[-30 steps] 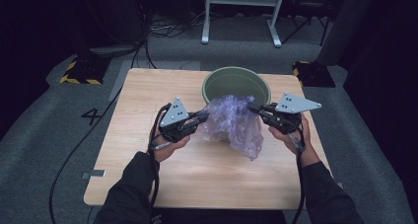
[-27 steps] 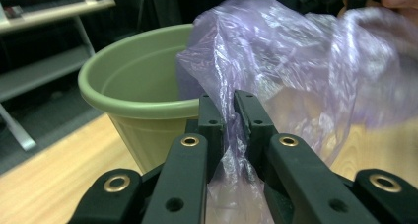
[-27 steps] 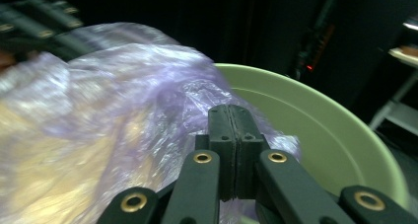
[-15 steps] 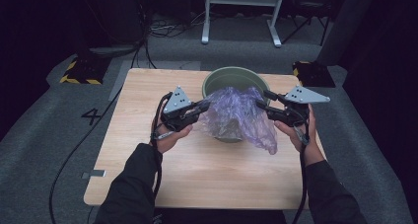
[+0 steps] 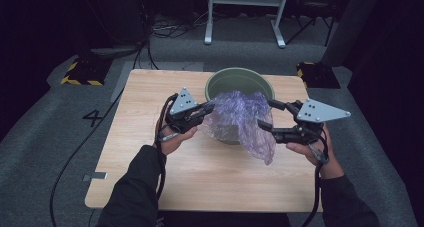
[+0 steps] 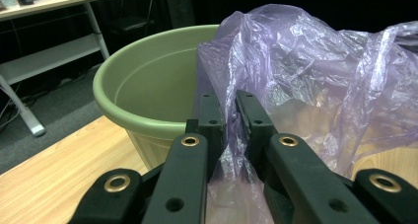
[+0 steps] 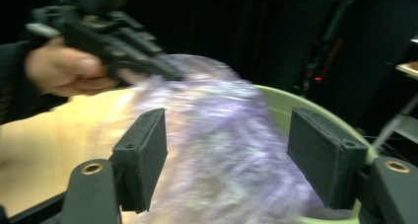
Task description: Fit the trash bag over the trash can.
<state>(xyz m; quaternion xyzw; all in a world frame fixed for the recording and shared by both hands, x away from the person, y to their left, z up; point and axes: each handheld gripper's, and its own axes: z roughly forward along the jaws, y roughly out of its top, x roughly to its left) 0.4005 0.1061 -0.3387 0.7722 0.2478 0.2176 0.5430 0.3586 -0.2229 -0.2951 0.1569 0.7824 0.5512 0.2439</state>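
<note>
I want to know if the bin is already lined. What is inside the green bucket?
In the left gripper view the green bucket shows a bare inner wall on one side; the purple plastic bag drapes over the other side, hiding the bottom.

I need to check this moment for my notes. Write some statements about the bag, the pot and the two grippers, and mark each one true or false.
1. The left gripper is shut on the purple plastic bag. True.
2. The right gripper pinches the bag. False: its jaws have just been opening and stand wide apart, with the bag in front of them but not pressed by the pads.
3. The green pot stands on the wooden table. True.
4. The bag lies flat on the table, far from the pot. False: it is held up at the pot's near rim and hangs over it.
5. The pot lies tipped on its side. False: it stands upright, mouth up.
</note>
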